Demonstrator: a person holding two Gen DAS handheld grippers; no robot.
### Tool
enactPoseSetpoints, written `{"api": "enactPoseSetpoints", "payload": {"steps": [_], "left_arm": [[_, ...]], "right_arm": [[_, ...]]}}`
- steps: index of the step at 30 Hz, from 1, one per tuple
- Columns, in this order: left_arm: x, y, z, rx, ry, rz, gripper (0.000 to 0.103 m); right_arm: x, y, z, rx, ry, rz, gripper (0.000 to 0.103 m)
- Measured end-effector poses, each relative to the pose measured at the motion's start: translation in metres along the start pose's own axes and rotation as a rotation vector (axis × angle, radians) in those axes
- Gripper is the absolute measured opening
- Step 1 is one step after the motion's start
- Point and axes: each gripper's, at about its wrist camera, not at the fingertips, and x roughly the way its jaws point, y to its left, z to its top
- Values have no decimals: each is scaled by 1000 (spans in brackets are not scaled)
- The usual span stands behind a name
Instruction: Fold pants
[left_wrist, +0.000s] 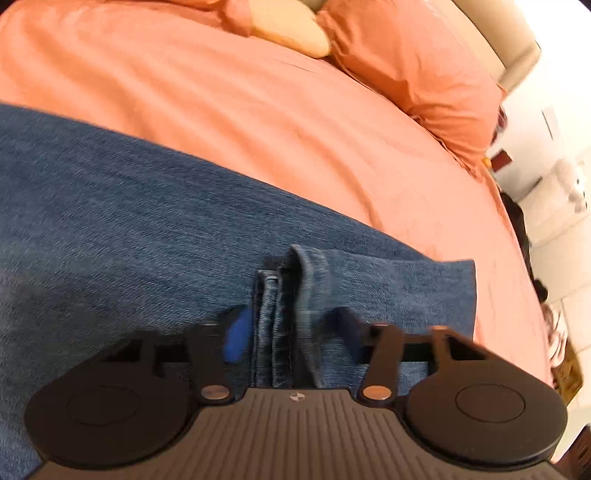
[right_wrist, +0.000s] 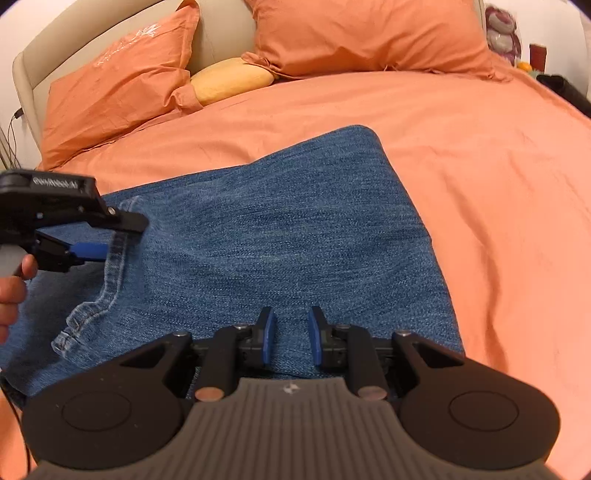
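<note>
Blue denim pants (right_wrist: 295, 236) lie folded on an orange bedspread (right_wrist: 498, 184). In the left wrist view my left gripper (left_wrist: 288, 325) is shut on a bunched hem edge of the pants (left_wrist: 291, 295), which stands up between the fingers. The right wrist view shows that left gripper (right_wrist: 107, 236) at the left, pinching the stitched hem (right_wrist: 110, 273) and lifting it. My right gripper (right_wrist: 291, 332) hovers low over the near edge of the denim, jaws open a little, with nothing between the blue pads (right_wrist: 269, 332).
Orange pillows (right_wrist: 122, 85) and a yellow cushion (right_wrist: 229, 79) lie at the head of the bed against a beige headboard (right_wrist: 33, 74). The bed's right edge (left_wrist: 517, 236) drops to a floor with clutter. A hand (right_wrist: 11, 280) holds the left gripper.
</note>
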Motion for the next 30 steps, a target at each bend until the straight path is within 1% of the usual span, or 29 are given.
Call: {"api": "enactPoseSetpoints", "payload": {"steps": [1, 2, 3, 5, 8, 9, 10, 11, 13, 15, 16, 20, 23, 26, 27, 29, 30], "left_arm": [[-1, -4, 0, 20, -6, 43, 18], [-3, -8, 0, 48, -14, 63, 15], [-9, -11, -1, 63, -33, 53, 9], [-28, -21, 0, 95, -83, 17, 8], [-65, -46, -1, 237, -185, -16, 8], [-73, -52, -2, 289, -206, -6, 8], [-75, -57, -1, 338, -211, 25, 8], [-71, -59, 2, 365, -192, 67, 8], [-49, -49, 7, 356, -118, 142, 8], [-24, -34, 6, 347, -55, 196, 8], [-14, -28, 3, 341, -31, 206, 9], [6, -19, 2, 320, -7, 215, 12], [5, -13, 4, 302, 12, 204, 16], [2, -8, 10, 276, 31, 179, 18], [2, -5, 10, 272, 31, 171, 19], [3, -2, 12, 268, 24, 158, 19], [2, -1, 11, 268, 19, 152, 19]], "right_arm": [[1, -2, 5, 6, 7, 9, 17], [-3, -5, 6, 20, 9, 21, 17], [-5, -9, 7, 46, 8, 38, 16], [-16, -21, 8, 112, -6, 69, 17], [-34, -37, 11, 160, -70, 59, 18], [-39, -40, 13, 161, -96, 41, 19], [-44, -43, 14, 162, -116, 20, 19], [-45, -46, 16, 165, -131, 0, 18], [-43, -52, 19, 181, -139, -23, 18], [-38, -58, 22, 194, -141, -19, 12], [-35, -59, 25, 194, -146, -14, 11], [-29, -63, 38, 185, -188, 8, 10], [-15, -62, 59, 187, -192, 20, 9], [13, -61, 88, 143, -159, 6, 7], [26, -61, 97, 127, -134, 4, 4], [52, -62, 110, 108, -77, 14, 3], [64, -64, 114, 105, -42, 5, 0]]}}
